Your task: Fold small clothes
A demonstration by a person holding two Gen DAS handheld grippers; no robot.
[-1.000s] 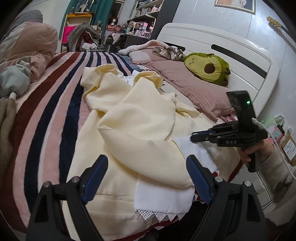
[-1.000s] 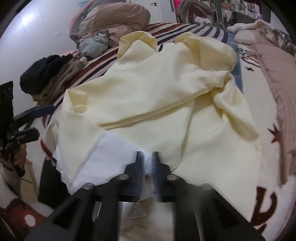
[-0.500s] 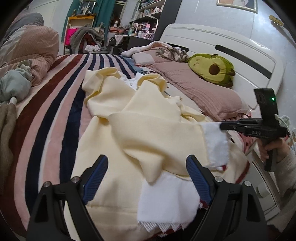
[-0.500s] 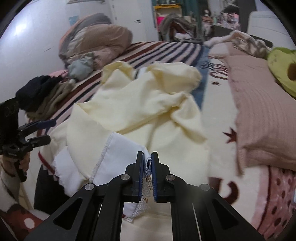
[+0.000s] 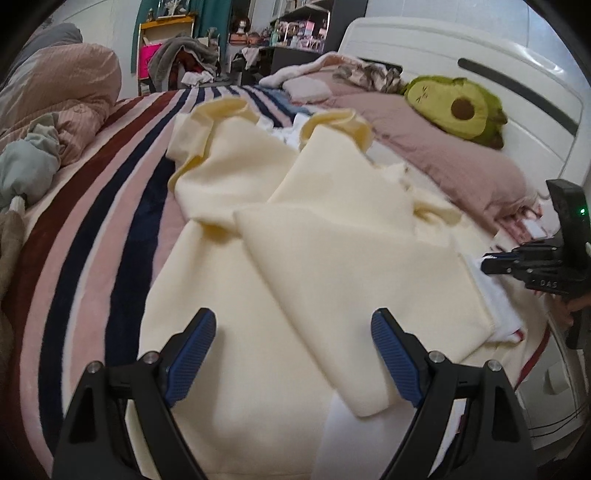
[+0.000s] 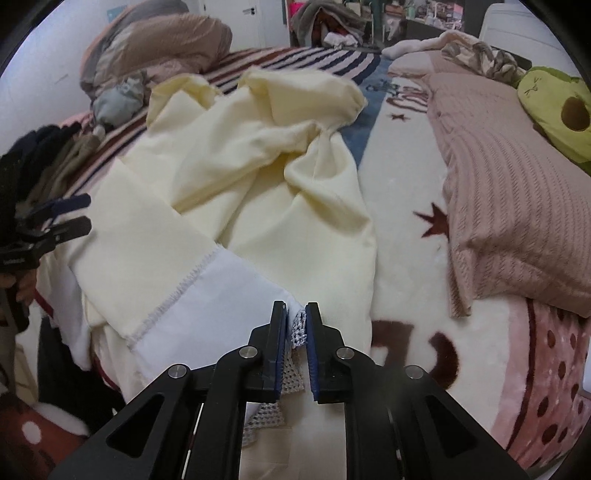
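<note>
Right gripper (image 6: pixel 296 314) clamping cream garment (image 6: pixel 236 177), left gripper (image 5: pixel 293 332) agape

A lived-in home bedroom: a wide bed under a striped pink, maroon and navy plush blanket (image 5: pixel 92 221), a white panelled headboard (image 5: pixel 517 96), a ribbed dusty-pink pillow (image 6: pixel 517 206), a green avocado plush toy (image 5: pixel 458 107), and cluttered dark shelves (image 5: pixel 295 33) behind.

Left wrist view low over bed foot, facing headboard (image 5: pixel 480 92) — right wrist view close, facing across; both share yellow garment (image 5: pixel 332 258).
</note>
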